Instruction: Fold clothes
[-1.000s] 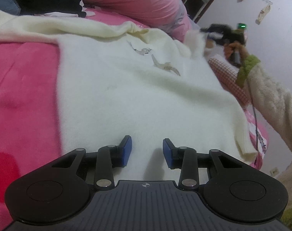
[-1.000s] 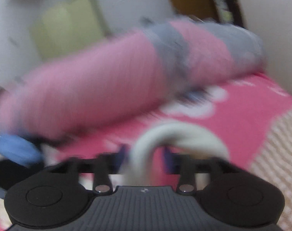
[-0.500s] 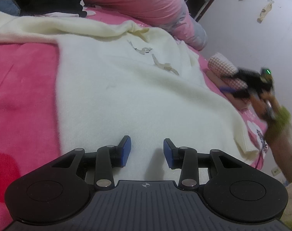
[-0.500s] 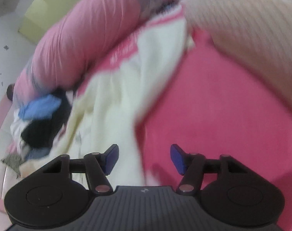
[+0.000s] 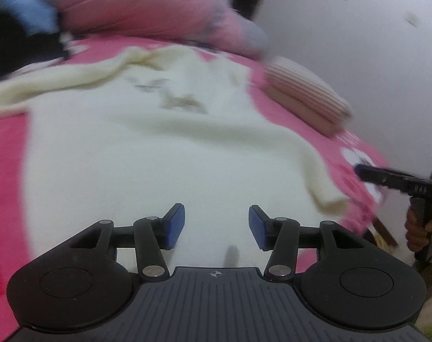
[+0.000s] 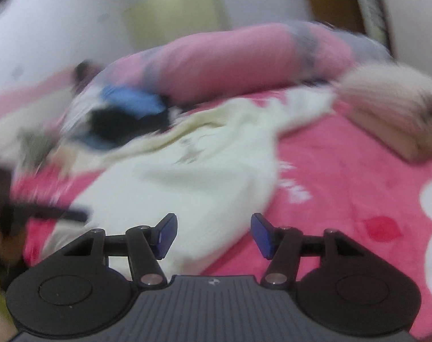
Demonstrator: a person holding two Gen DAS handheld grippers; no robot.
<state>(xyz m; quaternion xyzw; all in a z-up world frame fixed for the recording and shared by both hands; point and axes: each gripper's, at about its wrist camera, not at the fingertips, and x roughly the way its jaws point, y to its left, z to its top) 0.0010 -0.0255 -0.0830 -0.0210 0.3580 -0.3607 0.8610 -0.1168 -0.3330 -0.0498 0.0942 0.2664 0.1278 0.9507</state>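
A cream sweater (image 5: 170, 154) lies spread on the pink bed, its hem toward me; it also shows in the right wrist view (image 6: 193, 182). My left gripper (image 5: 216, 225) is open and empty just above the sweater's hem. My right gripper (image 6: 213, 233) is open and empty over the sweater's right lower edge. The right gripper also appears at the right edge of the left wrist view (image 5: 387, 176). The left gripper shows blurred at the left of the right wrist view (image 6: 45, 213). Both views are motion-blurred.
A long pink bolster (image 5: 147, 8) lies at the bed's far side. A pile of dark and blue clothes (image 6: 124, 114) sits at the far left. A striped pillow (image 5: 304, 94) lies at the right. A white wall (image 5: 358, 42) stands beyond.
My right gripper let go of the cream sleeve it held, opened, and swung back toward the sweater's near right corner. My left gripper drew back slightly and opened wider.
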